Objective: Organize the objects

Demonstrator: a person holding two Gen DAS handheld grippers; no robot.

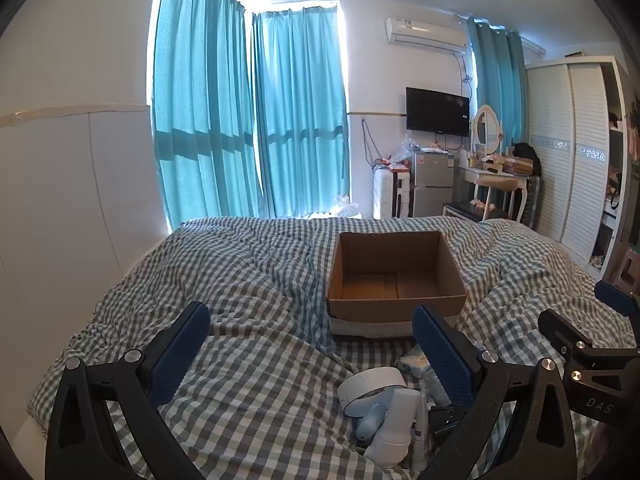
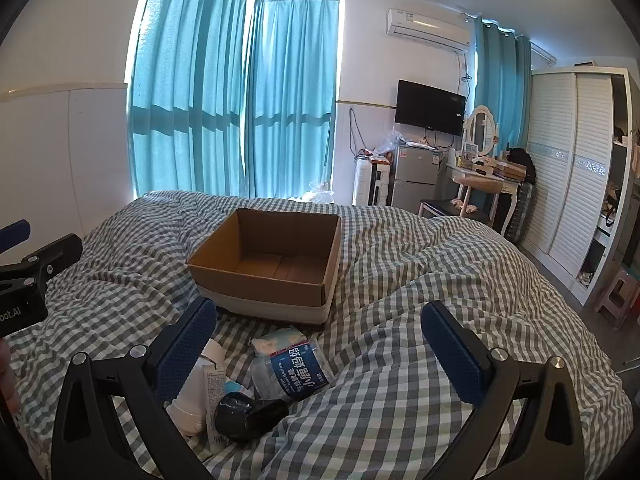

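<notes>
An open, empty cardboard box (image 1: pixel 396 276) (image 2: pixel 272 260) sits on the checked bed. In front of it lies a small pile: a white tape roll (image 1: pixel 372 386), a white bottle (image 1: pixel 394 428) (image 2: pixel 192 400), a light blue item (image 1: pixel 370 420), a white tube (image 2: pixel 212 392), a black object (image 2: pixel 244 416), a blue-labelled pack of cotton swabs (image 2: pixel 296 368) and a tissue pack (image 1: pixel 414 360) (image 2: pixel 280 338). My left gripper (image 1: pixel 312 344) is open and empty above the pile's left side. My right gripper (image 2: pixel 320 348) is open and empty above the pile.
The checked duvet (image 1: pixel 240 280) (image 2: pixel 420 300) covers the whole bed. A white wall panel (image 1: pixel 60 200) runs along the left. Beyond the bed stand teal curtains (image 1: pixel 248 120), a small fridge (image 1: pixel 432 184), a dressing table (image 1: pixel 496 176) and a white wardrobe (image 1: pixel 572 160).
</notes>
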